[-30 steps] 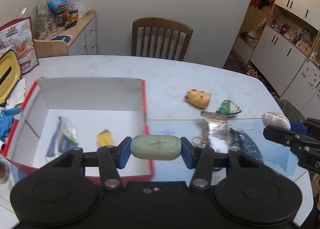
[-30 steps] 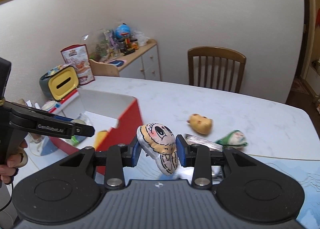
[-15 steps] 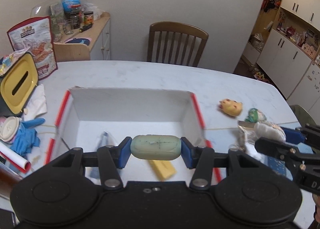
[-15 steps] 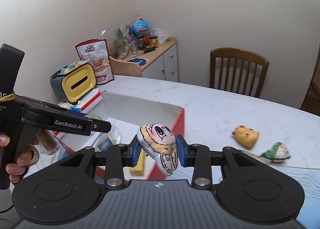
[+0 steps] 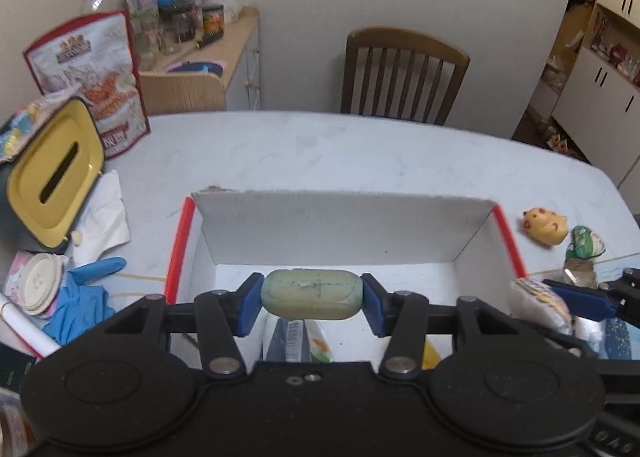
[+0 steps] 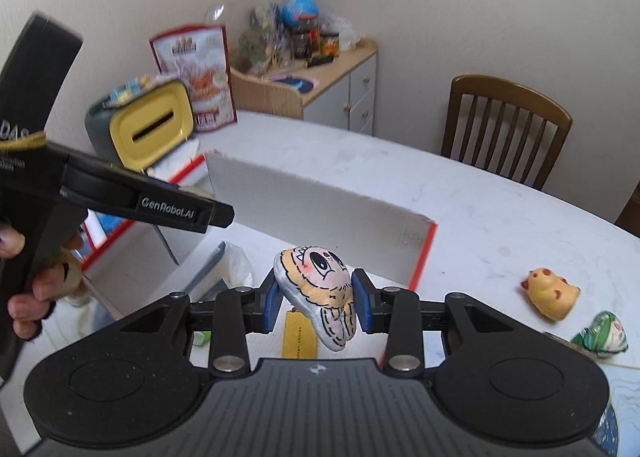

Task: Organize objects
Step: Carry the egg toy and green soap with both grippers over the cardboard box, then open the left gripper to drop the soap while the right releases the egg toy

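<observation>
**Red-edged box now under both grippers**

Red-trimmed and white inside, the cardboard box point(image 5: 344, 225) fills the centre of the left wrist view, where a second ago it sat off to the lower left with open table ahead. Both hands have swung across toward it, and the right wrist view, which earlier looked mostly at the loose toys, now looks down over the box's near right corner. That suggests the carry is nearly done and the release is the step at hand.

The left gripper point(image 5: 312, 299) has its blue pads closed on the two ends of a pale green oblong bar point(image 5: 312, 294), held level at lower centre of the frame, above the box floor and a flat packet point(image 5: 298, 339) lying there. The right gripper point(image 6: 314, 297) is clamped to a narrow gap on a small plush face charm point(image 6: 320, 289), squeezed from both sides and hanging tilted; below it a yellow card point(image 6: 299, 335) lies in the box. Whether the charm has cleared the box's right wall cannot be told for certain.

At the right edge of both views a yellow animal toy point(image 6: 552, 293) and a green-haired figure point(image 6: 600, 337) sit on the marble table point(image 5: 320, 149), outside the box and apparently waiting their turn.
</observation>
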`<state>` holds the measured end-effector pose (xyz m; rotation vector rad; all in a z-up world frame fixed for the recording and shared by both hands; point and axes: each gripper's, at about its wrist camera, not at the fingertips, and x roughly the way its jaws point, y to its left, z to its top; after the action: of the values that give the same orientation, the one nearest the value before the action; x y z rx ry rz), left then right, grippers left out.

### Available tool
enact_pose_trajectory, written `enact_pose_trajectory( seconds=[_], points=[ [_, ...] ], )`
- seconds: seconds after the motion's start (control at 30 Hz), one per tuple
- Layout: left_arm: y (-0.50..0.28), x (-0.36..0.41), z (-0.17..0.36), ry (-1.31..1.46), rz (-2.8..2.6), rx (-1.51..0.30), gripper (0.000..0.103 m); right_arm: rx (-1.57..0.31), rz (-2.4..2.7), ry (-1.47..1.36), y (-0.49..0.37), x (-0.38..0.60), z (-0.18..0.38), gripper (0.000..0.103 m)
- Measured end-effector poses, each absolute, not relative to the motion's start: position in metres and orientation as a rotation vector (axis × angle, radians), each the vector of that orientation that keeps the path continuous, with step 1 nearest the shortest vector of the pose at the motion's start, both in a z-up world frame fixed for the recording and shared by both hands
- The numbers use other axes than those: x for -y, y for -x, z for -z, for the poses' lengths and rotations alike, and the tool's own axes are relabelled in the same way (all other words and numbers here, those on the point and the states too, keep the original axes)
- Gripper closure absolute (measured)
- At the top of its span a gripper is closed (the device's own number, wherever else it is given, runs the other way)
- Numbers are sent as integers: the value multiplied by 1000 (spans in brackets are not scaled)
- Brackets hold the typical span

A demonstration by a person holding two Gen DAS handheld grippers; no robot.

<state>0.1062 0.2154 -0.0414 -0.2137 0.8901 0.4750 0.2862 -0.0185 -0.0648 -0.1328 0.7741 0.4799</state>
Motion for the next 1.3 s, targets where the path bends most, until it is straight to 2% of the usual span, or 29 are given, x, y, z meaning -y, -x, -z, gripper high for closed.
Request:
enact_pose_trajectory(
  seconds=[0.6, 1.2, 1.3],
  points=[
    [-157, -249, 97, 160, -474, -1030, 53, -922, -433, 287, -353, -43, 138, 66],
    [-169, -268, 130, 221, -463, -1185, 53, -1062, -477, 303, -365, -52, 153, 66],
    [-171, -269, 135, 232, -454, -1212, 52, -1078, -501, 309, -366, -53, 154, 63]
  ],
)
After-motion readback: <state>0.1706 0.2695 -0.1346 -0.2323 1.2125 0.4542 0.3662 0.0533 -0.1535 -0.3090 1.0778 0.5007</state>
